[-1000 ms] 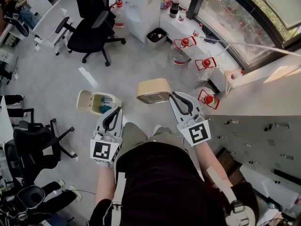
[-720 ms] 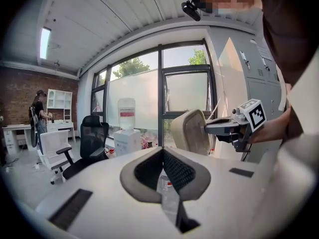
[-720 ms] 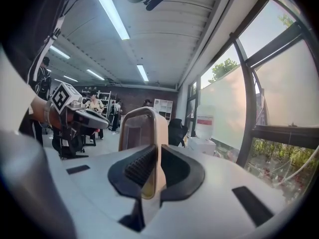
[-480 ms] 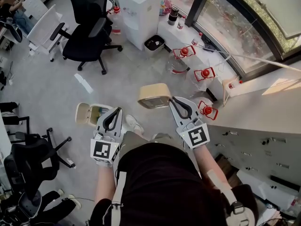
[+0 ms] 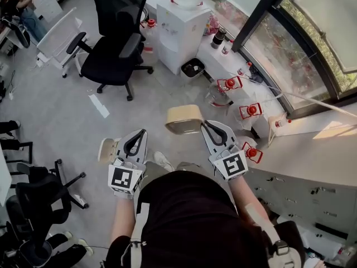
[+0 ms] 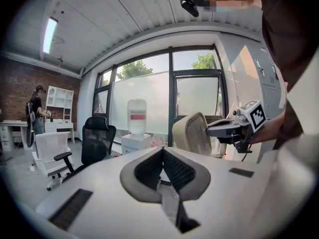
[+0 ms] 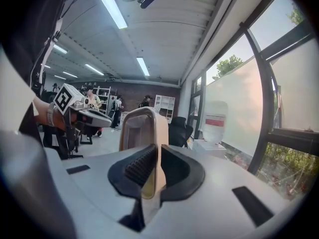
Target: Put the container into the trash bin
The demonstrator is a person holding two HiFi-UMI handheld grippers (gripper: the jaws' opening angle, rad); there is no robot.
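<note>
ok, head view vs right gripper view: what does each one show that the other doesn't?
Head view only: the trash bin on the floor, partly hidden behind the left gripper, and red-topped jugs by the window.
Right gripper view only: the right gripper up close, its fingers shut on the wall of the beige container, and ceiling light strips.
Both: the container held off the floor, the left gripper, the water dispenser and the black chair.

Grey floor (image 5: 67,110); black office chair (image 5: 117,43); white water dispenser (image 5: 181,29); tall sunlit windows (image 5: 295,43)
</note>
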